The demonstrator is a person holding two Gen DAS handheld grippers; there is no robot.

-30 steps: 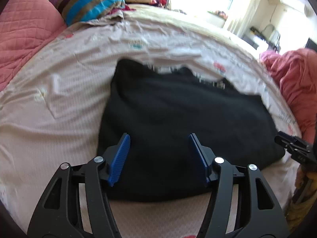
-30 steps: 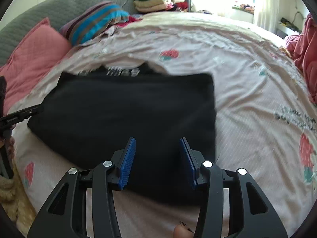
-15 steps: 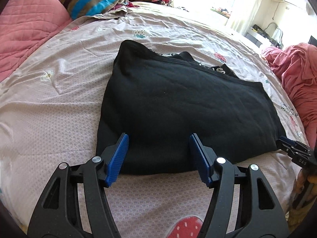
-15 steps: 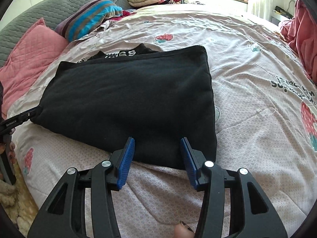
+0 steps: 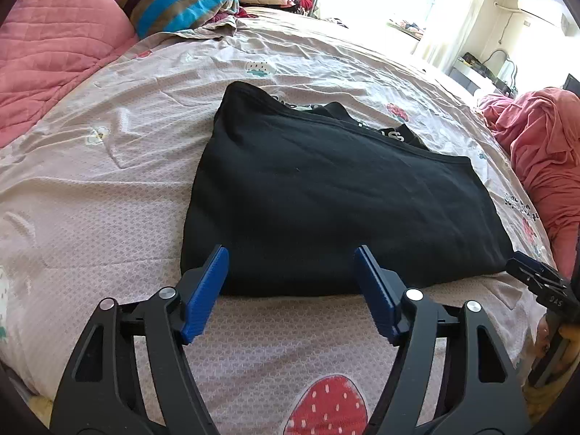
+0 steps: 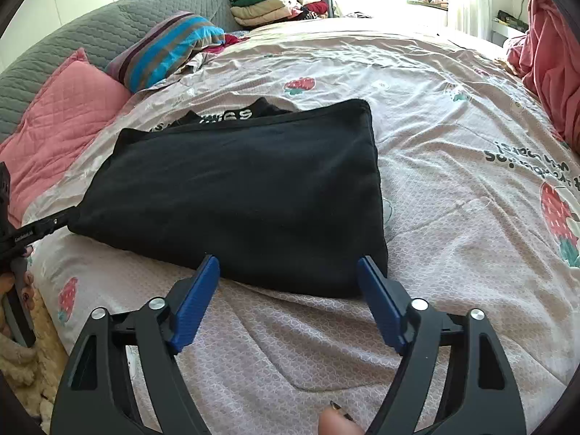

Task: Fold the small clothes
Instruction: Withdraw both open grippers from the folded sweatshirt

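A black, soft knit garment folded into a flat, roughly rectangular slab [image 5: 340, 195] lies on a pale pink bedsheet printed with strawberries and small flowers [image 5: 108, 188], near the bed's front edge and about midway across it. Its long axis runs side to side across the bed, parallel to that front edge; in the left wrist view it slants from upper left to lower right, and in the right wrist view the same slab [image 6: 246, 195] slants from upper right to lower left. The folded edge faces the grippers, while the far long edge shows a black layer with white lettering [image 6: 232, 116] peeking out toward the headboard. The left gripper [image 5: 291, 286] hovers just off the near edge of the garment toward its left end, its blue ribbed pads [image 5: 204, 293] apart and still spreading, with only bedsheet and the garment's edge seen between them and nothing pinched. The right gripper [image 6: 288, 290] hovers likewise at the near edge toward the right corner, its jaws spreading wide, its blue pads [image 6: 194, 302] free of the cloth. Each gripper shows at the margin of the other's view. A quilted pink pillow [image 5: 54, 43] and a striped blue, brown and purple cushion [image 5: 177, 0] lie at the head of the bed, a stack of folded clothes [image 6: 275, 3] behind them, and a crumpled rose-red cloth [image 5: 543, 152] at the right side.
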